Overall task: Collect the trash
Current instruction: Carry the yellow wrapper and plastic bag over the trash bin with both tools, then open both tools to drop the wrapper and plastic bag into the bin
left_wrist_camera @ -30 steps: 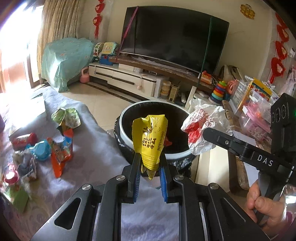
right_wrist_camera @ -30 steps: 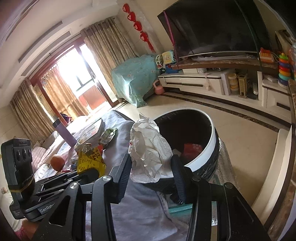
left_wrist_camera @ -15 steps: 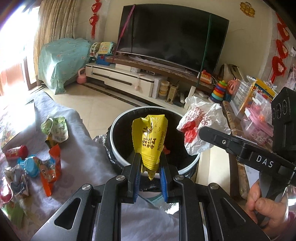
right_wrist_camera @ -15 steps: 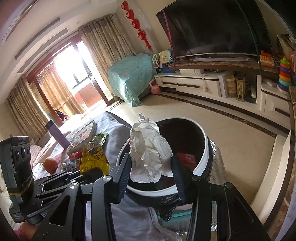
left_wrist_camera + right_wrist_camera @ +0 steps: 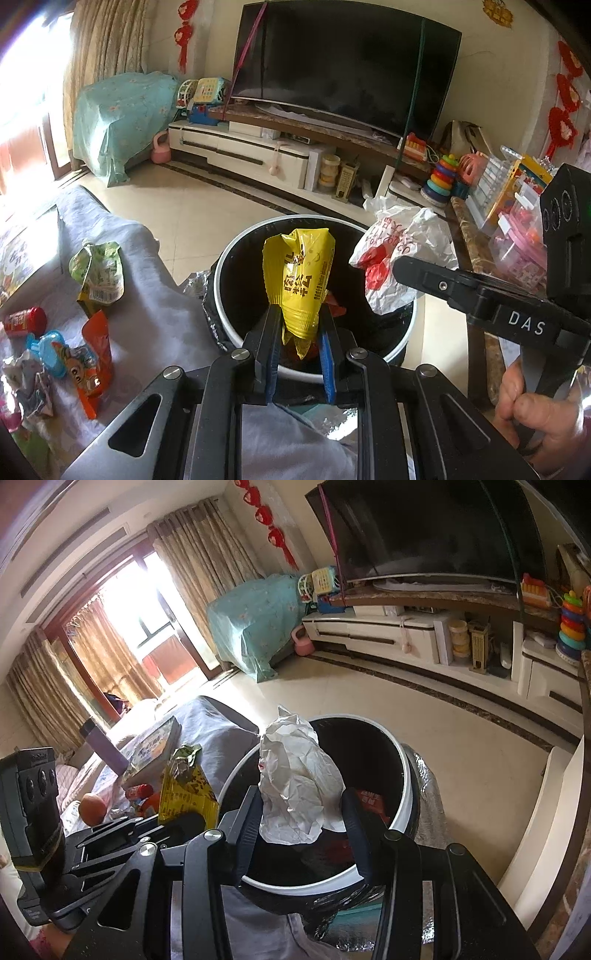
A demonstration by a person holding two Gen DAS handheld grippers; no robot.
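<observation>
My left gripper is shut on a yellow snack wrapper and holds it over the open mouth of the round white-rimmed trash bin. My right gripper is shut on a crumpled white plastic bag with red print, also above the bin. The bag also shows in the left wrist view, and the yellow wrapper in the right wrist view. Red trash lies inside the bin.
More trash lies on the grey-covered table at left: a green wrapper, an orange packet, a red can, a blue lid. A book, a purple bottle and an orange lie further back.
Both grippers have moved forward from above the table edge to above the bin, still holding the wrapper and the bag. The bin now sits directly beneath both.
</observation>
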